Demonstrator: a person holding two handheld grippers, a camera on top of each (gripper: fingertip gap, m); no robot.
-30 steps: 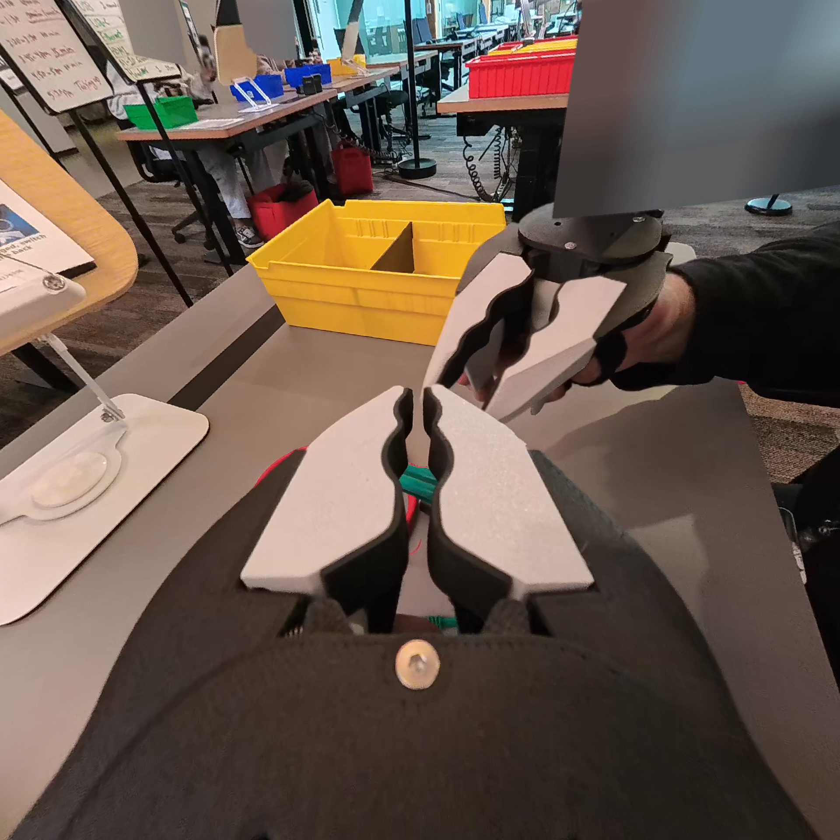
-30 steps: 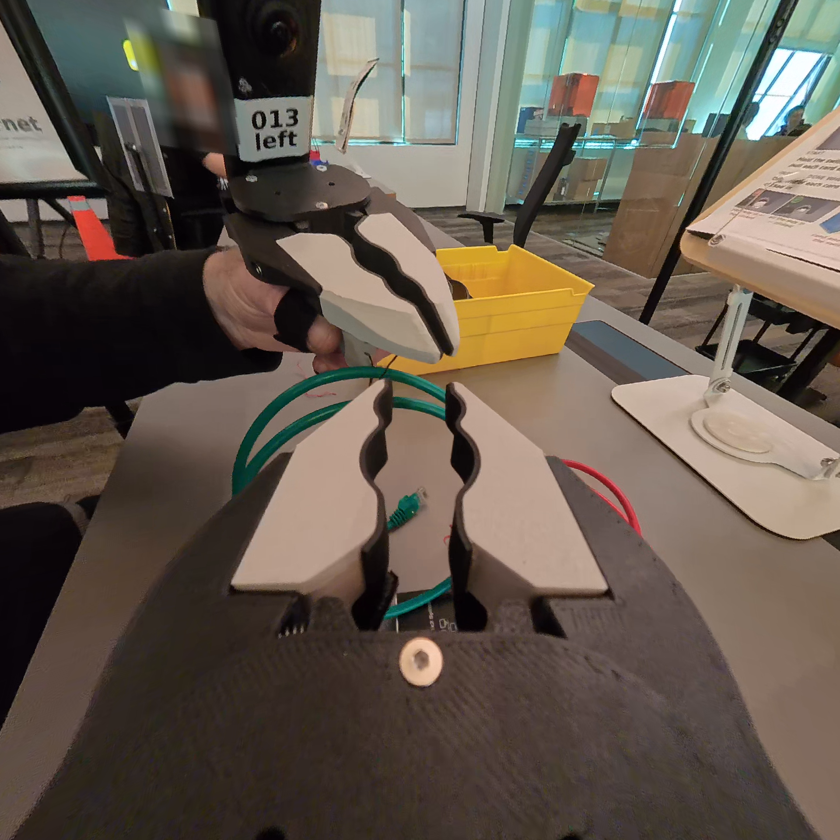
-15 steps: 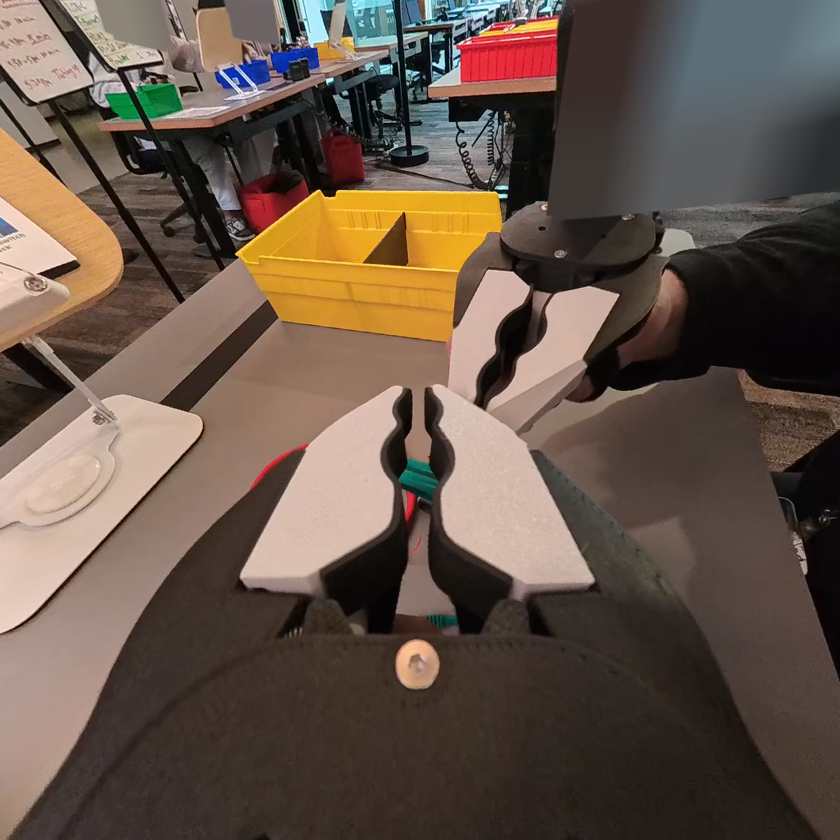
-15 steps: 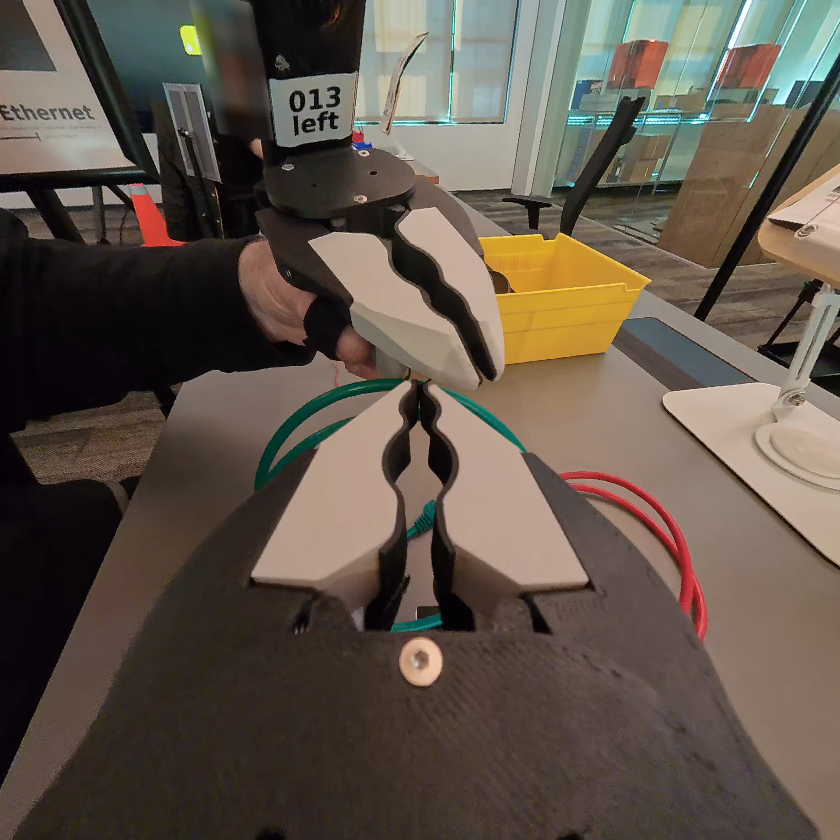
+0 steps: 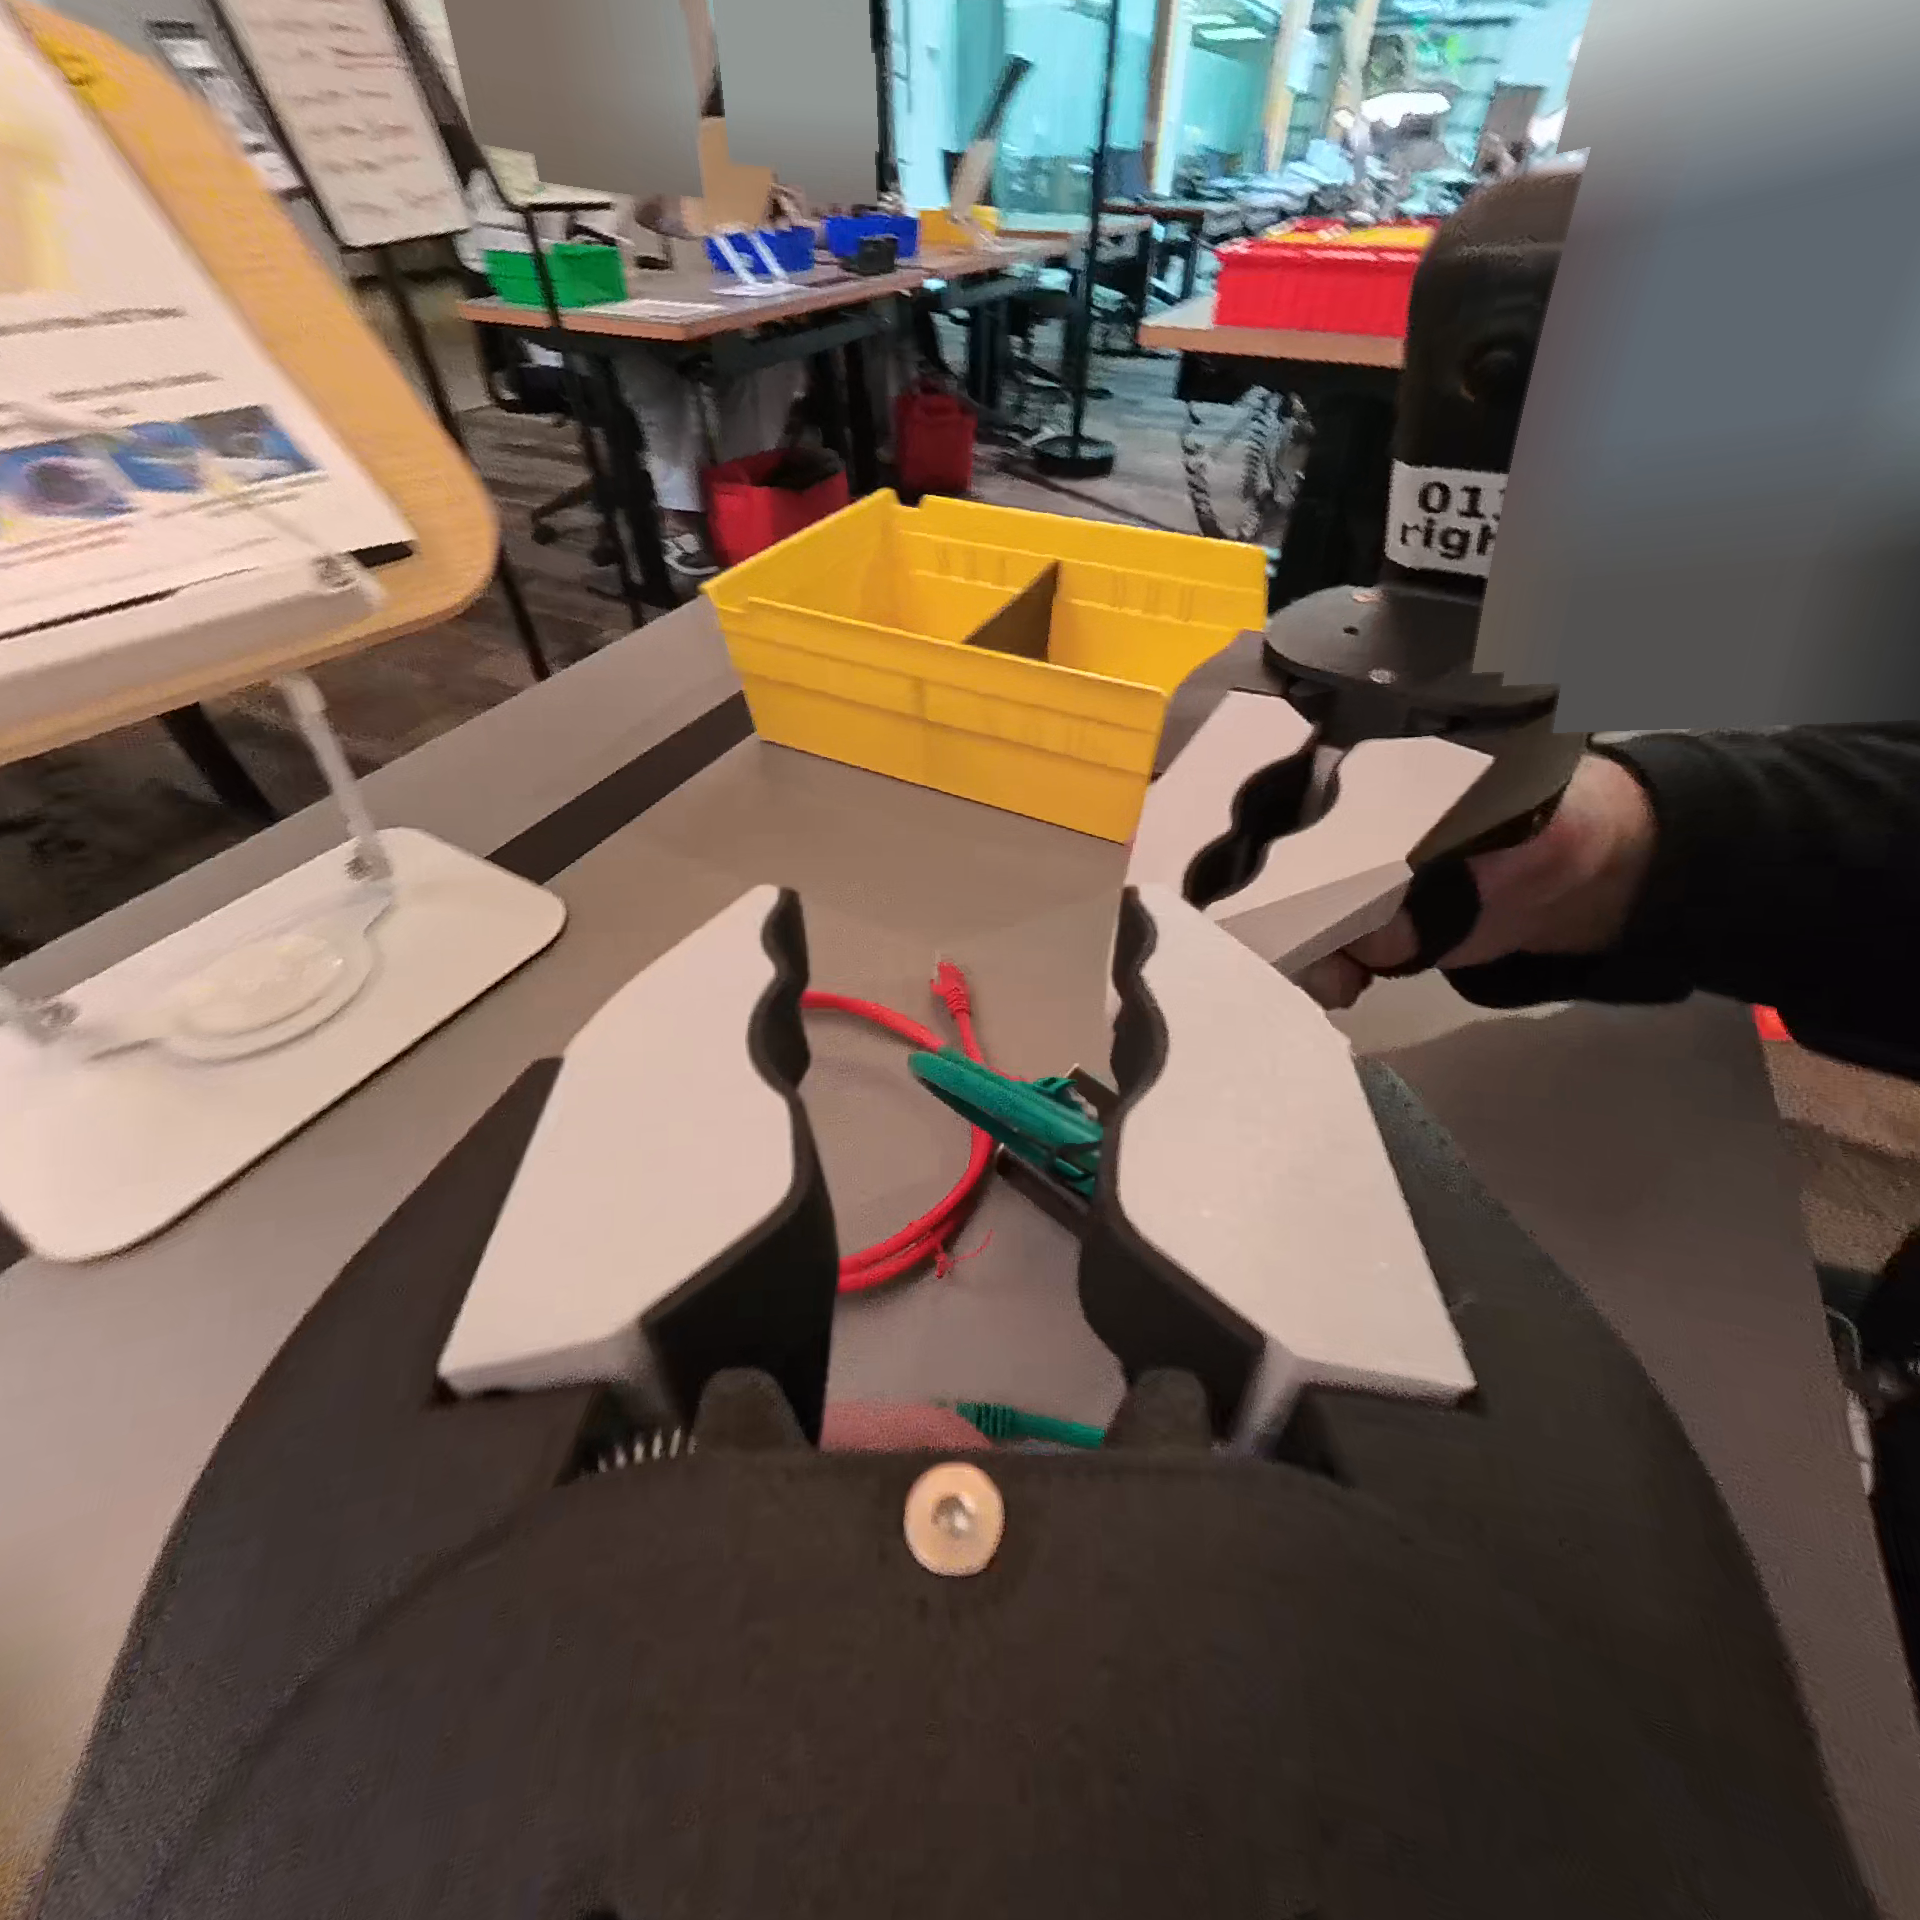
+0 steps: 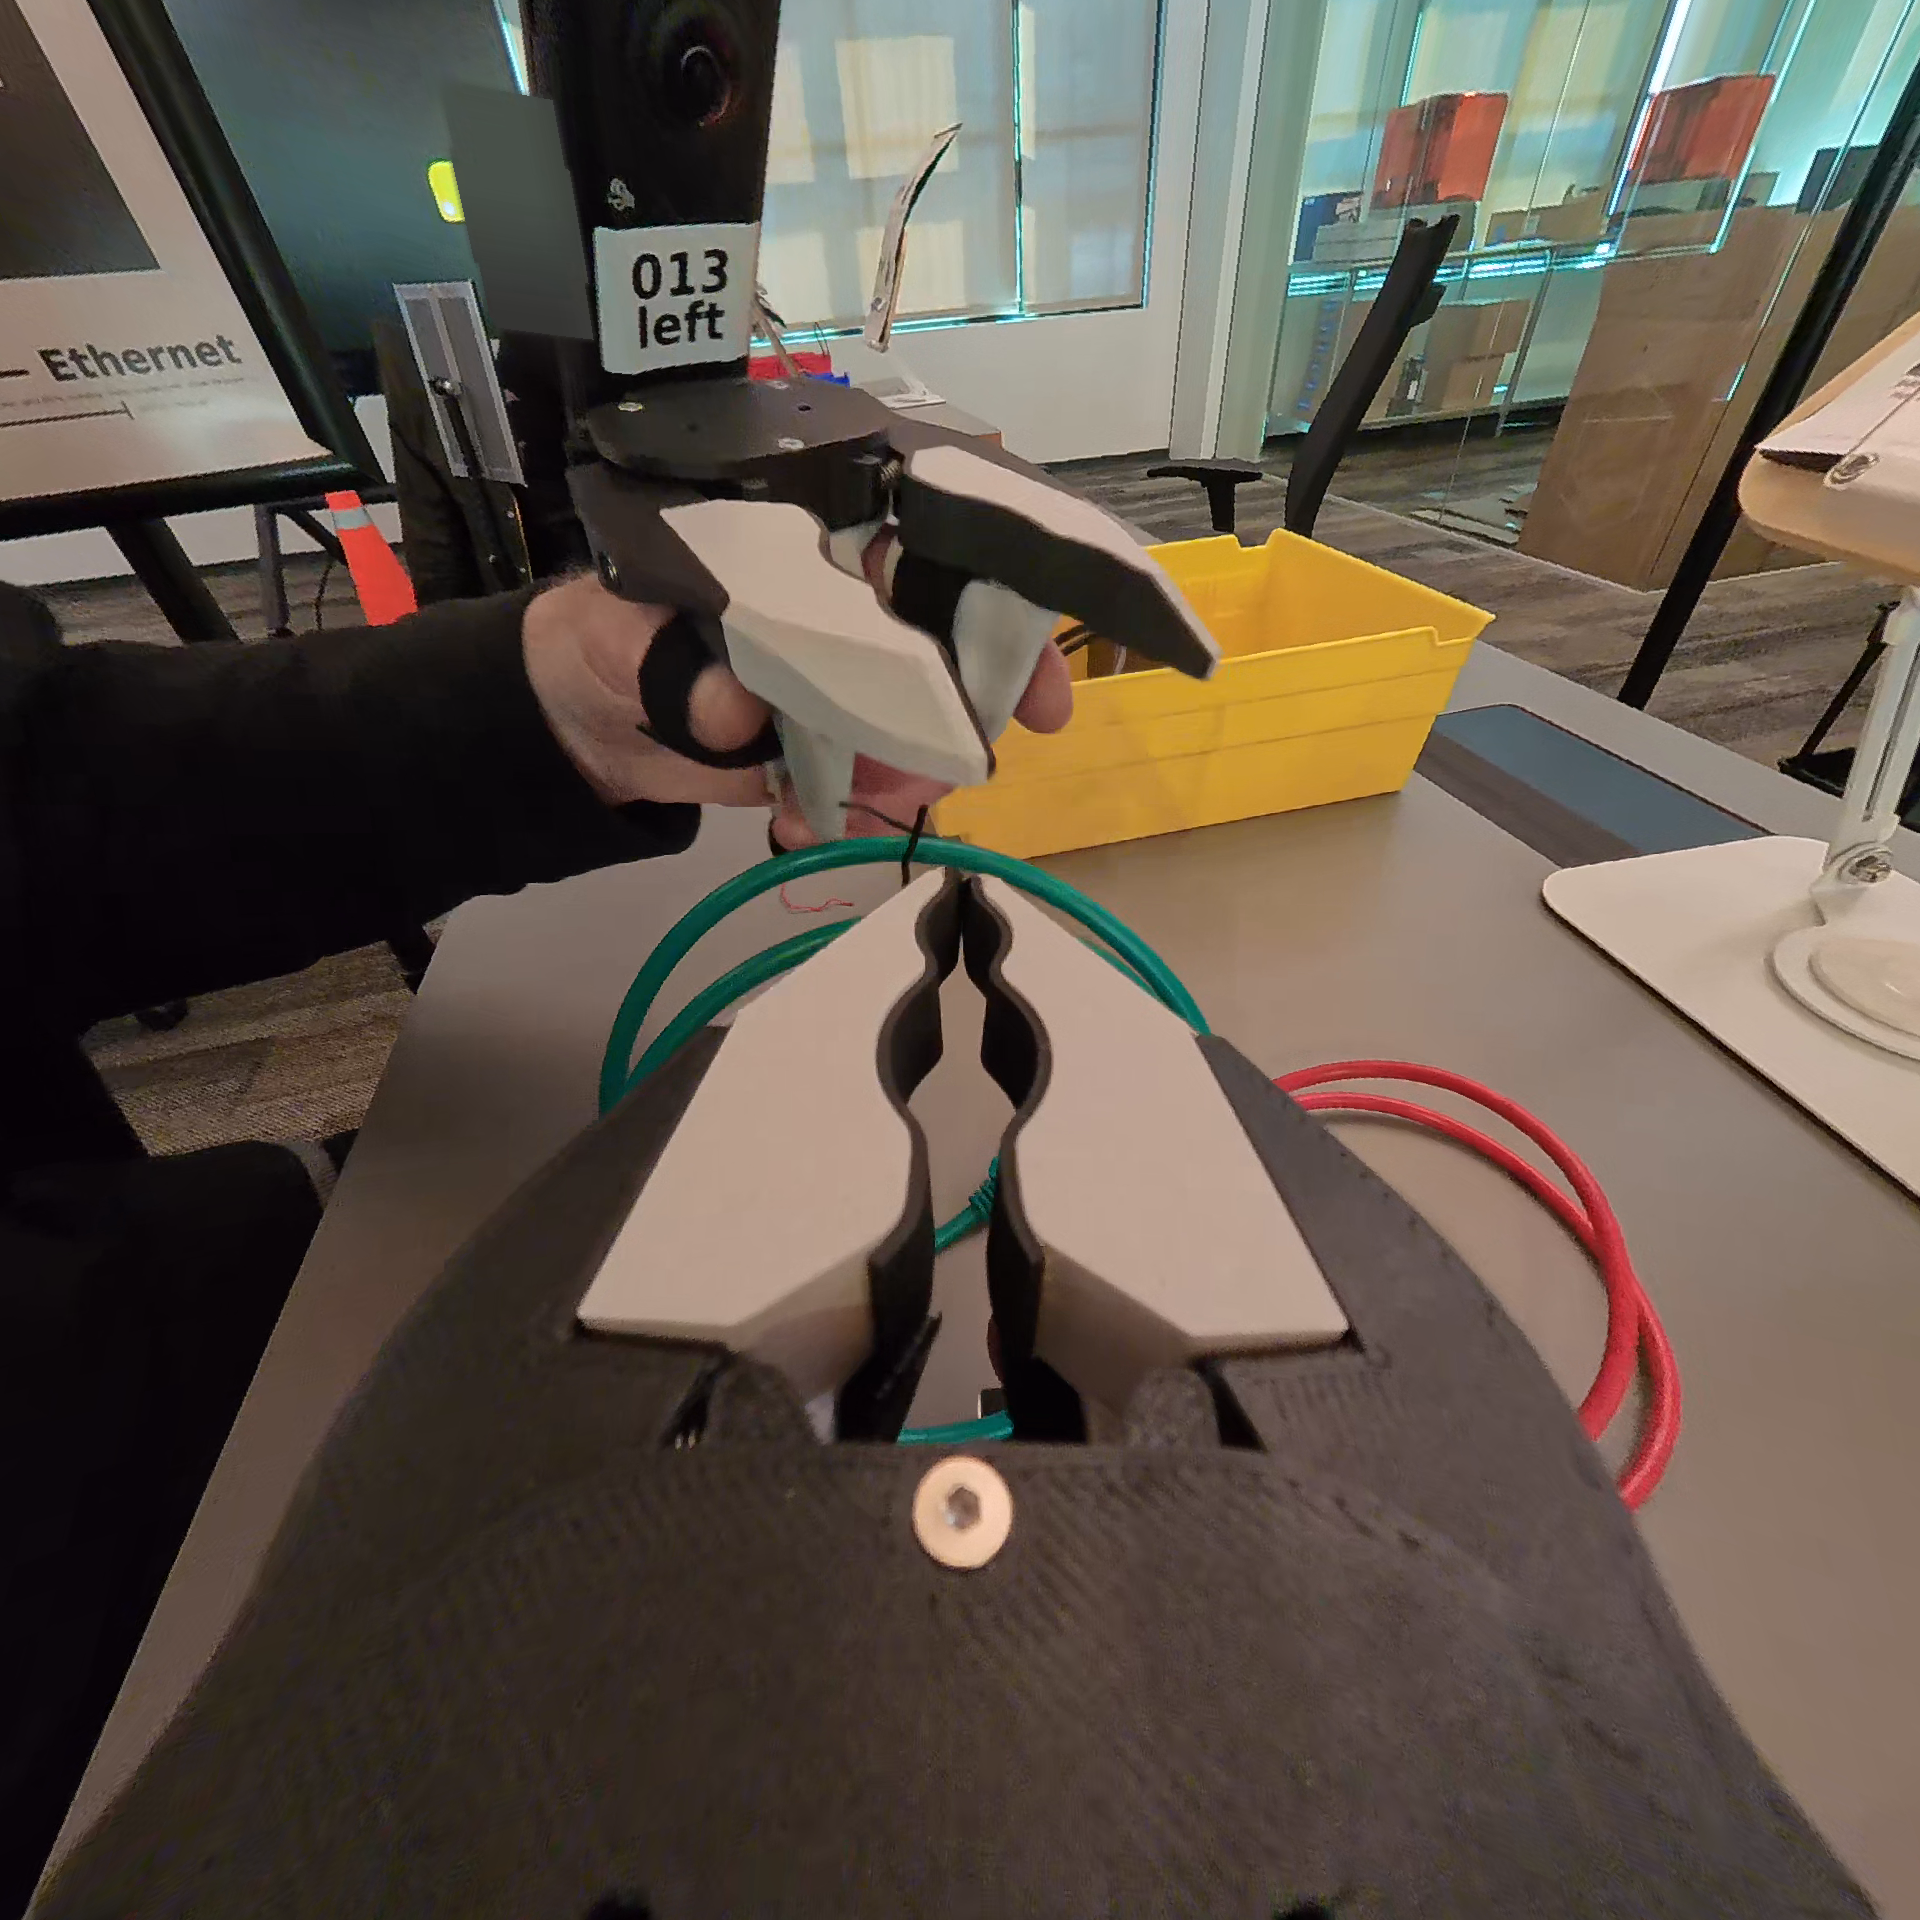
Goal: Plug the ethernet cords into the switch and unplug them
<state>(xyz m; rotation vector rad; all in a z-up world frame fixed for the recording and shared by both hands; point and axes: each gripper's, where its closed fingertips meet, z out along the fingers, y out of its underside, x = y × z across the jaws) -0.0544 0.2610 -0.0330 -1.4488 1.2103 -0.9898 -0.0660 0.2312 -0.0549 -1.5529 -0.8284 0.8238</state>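
Two tools are held above the desk [image 5: 727, 831]. The left tool [image 5: 951, 925] is spread wide; the right tool [image 6: 958, 883] is closed, empty.

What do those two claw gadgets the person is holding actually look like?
Each is a black, textured plastic body with two pale grey fingers edged in wavy black pads. The left gripper and right gripper each carry a black post with a white label. Black finger loops work them; the sleeves are black.
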